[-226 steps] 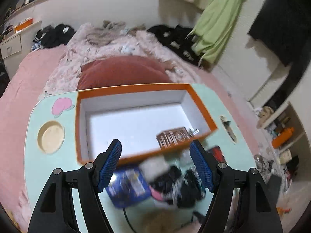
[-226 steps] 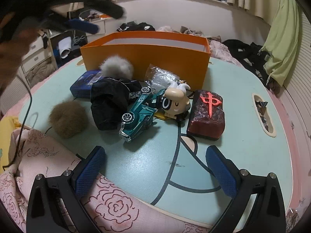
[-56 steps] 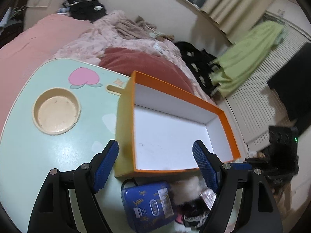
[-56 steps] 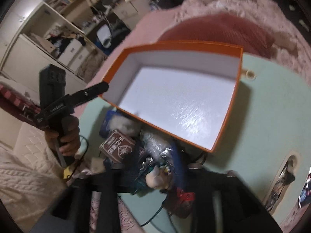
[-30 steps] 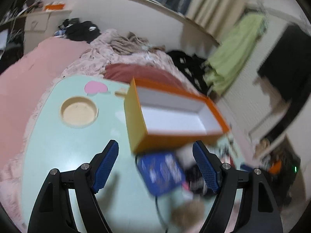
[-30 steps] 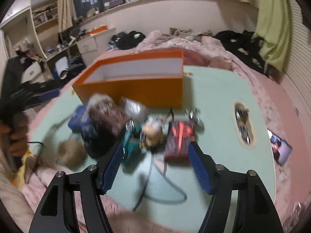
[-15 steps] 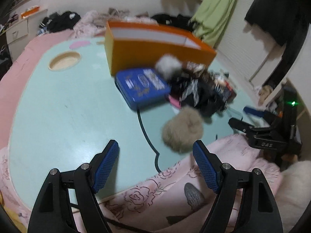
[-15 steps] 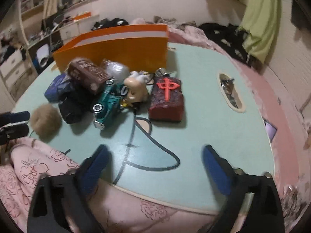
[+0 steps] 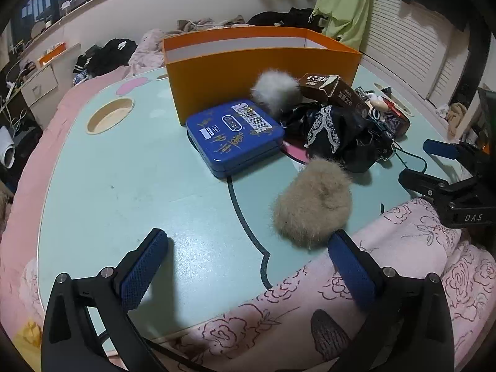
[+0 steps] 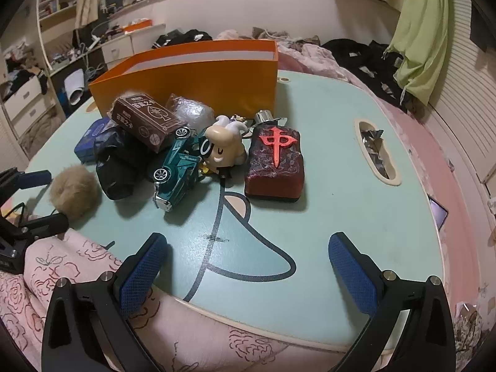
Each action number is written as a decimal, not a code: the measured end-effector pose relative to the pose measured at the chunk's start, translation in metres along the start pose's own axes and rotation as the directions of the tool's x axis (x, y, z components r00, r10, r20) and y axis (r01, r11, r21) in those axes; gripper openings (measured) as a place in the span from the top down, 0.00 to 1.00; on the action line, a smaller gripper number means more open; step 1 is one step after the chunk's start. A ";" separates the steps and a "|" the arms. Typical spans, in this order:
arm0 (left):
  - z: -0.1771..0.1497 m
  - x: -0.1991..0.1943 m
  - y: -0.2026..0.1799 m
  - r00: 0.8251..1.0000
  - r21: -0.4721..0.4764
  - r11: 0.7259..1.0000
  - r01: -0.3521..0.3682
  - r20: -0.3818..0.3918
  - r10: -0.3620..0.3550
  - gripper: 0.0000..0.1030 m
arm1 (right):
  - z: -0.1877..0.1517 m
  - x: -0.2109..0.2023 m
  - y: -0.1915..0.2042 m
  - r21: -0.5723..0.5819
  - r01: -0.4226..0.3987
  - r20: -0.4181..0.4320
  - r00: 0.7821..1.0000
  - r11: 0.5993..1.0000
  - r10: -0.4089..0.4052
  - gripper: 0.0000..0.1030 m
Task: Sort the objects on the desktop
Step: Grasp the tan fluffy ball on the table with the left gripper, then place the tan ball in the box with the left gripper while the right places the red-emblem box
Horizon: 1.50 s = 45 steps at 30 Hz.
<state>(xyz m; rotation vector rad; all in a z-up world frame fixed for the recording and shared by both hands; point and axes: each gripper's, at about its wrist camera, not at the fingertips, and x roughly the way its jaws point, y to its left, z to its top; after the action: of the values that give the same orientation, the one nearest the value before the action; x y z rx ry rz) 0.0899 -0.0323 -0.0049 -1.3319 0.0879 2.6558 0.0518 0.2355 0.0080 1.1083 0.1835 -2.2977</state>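
Desktop objects lay heaped on the mint-green table [image 9: 124,179], packed against the near wall of the orange box [image 9: 263,71] toward the table's far edge, none yet inside as far as the views showed. Left gripper [image 9: 248,266] hung over the near edge w/ nothing between its pads, jaws opening to full spread at that moment; right gripper [image 10: 248,266] also stood wide & empty over the near edge. Nearest item to the left gripper: the tan fur ball [image 9: 313,201], alone, just beyond and slightly right of its right fingertip [image 9: 350,266], apart from the heap. Farther in sat the blue tin [image 9: 235,136], its corner touching the box wall, the white fur ball [image 9: 276,93] behind it, the black lace cloth [image 9: 338,130] to the right. On the right gripper's side, the red mahjong-tile block [image 10: 274,162] lay straight ahead of its open jaws, long axis running from near edge toward the box, roughly in line w/ the gripper. Left of it: cartoon figurine [image 10: 223,148], green toy car [image 10: 176,170], brown card box [image 10: 144,121] atop the black cloth. Judged: tan ball was the left gripper's closest pick, red block the right's; a grip across the block's short sides looked apt, w/ no wrist roll needed.
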 end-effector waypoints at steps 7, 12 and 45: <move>0.000 0.001 0.001 1.000 0.003 1.000 -0.008 -0.013 0.008 0.00 | 0.000 -0.001 0.001 -0.002 0.002 0.003 1.000 1.000 -0.002 0.00; 0.002 0.002 0.001 1.000 0.002 1.000 -0.017 -0.024 0.018 0.00 | 0.002 -0.001 0.002 -0.003 0.004 0.006 1.000 1.000 -0.004 0.00; 0.025 -0.025 -0.018 0.976 0.072 0.981 0.180 0.110 -0.188 0.62 | 0.051 0.007 -0.025 0.090 -0.001 0.053 0.999 0.996 -0.003 0.19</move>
<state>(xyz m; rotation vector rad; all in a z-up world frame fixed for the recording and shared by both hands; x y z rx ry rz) 0.0886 -0.0141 0.0303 -1.1067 0.0299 2.5453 -0.0002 0.2350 0.0329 1.0898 0.0608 -2.3535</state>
